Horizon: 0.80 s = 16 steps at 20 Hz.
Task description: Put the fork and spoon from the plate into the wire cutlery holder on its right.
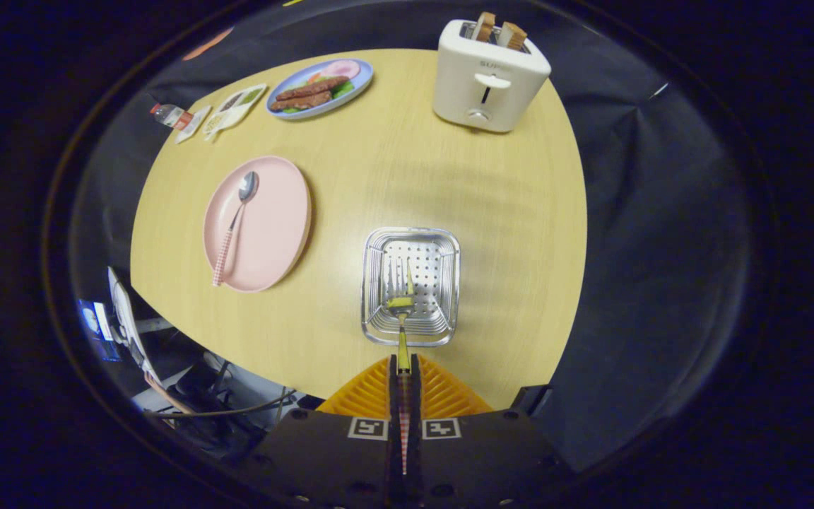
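I count one fork (402,311), one spoon (234,223), one pink plate (276,233), one wire cutlery holder (379,283), one toaster (490,74) and one blue plate of food (361,81) on the desk (393,170). My tongs (404,375), at the bottom centre, are closed tight on the fork's handle, its tines hanging over the holder just ahead of them. The spoon lies on the pink plate, left of centre, well apart from my tongs.

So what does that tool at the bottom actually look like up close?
The tool has two narrow upright fingers pressed close together, backed by a ribbed orange fan-shaped piece. Behind sits a dark flat body with screw holes and two square black-and-white markers.
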Each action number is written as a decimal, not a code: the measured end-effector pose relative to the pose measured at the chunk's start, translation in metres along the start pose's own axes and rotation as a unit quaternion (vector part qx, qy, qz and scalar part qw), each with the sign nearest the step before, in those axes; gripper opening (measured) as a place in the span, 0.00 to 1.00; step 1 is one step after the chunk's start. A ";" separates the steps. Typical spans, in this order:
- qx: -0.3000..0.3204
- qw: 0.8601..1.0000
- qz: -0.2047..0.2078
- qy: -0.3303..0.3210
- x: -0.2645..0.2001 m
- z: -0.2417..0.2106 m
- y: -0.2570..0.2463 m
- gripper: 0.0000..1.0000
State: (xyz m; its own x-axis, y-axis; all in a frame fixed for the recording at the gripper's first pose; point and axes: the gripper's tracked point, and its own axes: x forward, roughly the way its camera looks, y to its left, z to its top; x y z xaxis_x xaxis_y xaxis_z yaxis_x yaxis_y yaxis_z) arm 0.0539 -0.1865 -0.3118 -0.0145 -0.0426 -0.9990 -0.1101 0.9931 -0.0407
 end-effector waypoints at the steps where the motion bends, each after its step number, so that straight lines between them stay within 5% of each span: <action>1: 0.001 1.000 0.000 0.003 0.001 0.006 0.000 0.03; 9: 0.021 0.997 -0.007 0.068 0.016 0.022 0.002 0.03; 16: 0.035 0.997 -0.027 0.064 0.018 0.035 0.003 0.06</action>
State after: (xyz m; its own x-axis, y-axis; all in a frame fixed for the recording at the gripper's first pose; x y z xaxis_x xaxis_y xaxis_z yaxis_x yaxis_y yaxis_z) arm 0.0877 -0.1803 -0.3301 -0.1368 -0.1058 -0.9849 -0.0450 0.9939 -0.1005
